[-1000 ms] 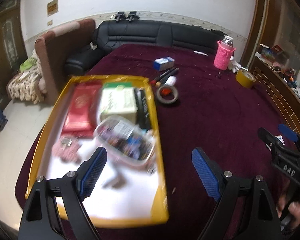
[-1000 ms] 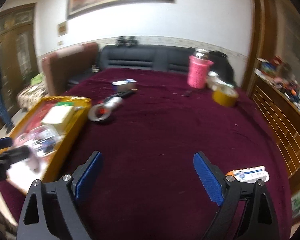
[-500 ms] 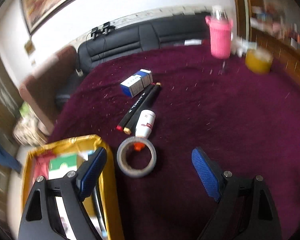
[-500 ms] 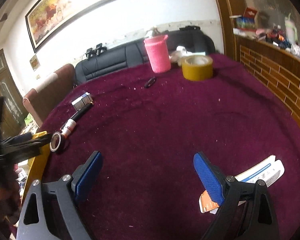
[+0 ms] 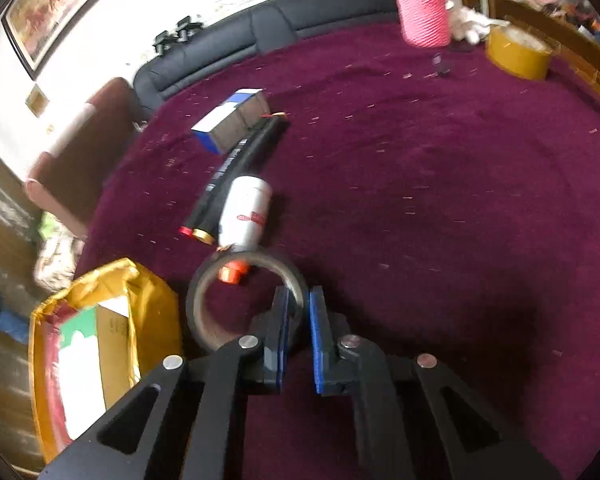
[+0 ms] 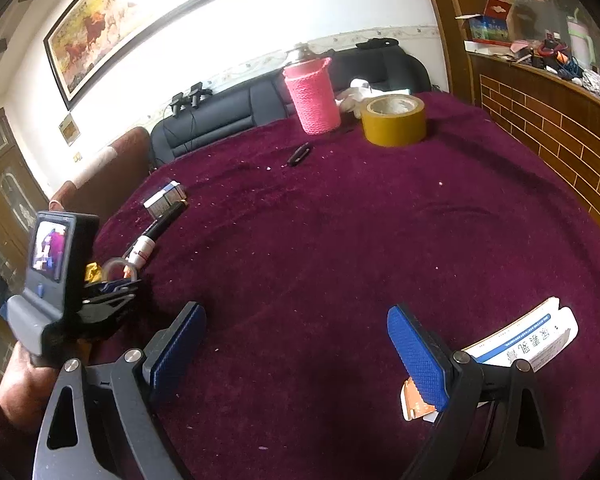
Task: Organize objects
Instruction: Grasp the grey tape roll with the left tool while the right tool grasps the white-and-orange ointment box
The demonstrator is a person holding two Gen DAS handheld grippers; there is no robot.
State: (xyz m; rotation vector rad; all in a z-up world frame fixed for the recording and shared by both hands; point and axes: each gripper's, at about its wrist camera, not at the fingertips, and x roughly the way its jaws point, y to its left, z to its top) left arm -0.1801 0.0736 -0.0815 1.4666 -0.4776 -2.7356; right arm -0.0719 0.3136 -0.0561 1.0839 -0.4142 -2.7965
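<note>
Right wrist view: maroon tablecloth (image 6: pixel 340 260), black sofa (image 6: pixel 228 116) behind; right fingers (image 6: pixel 416 350) apart, left fingers (image 5: pixel 286 320) pinching tape roll (image 5: pixel 204 300).

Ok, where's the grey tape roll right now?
Low centre in the left wrist view: the grey tape roll lies beside the yellow tray, its right wall pinched by the left gripper.
</note>
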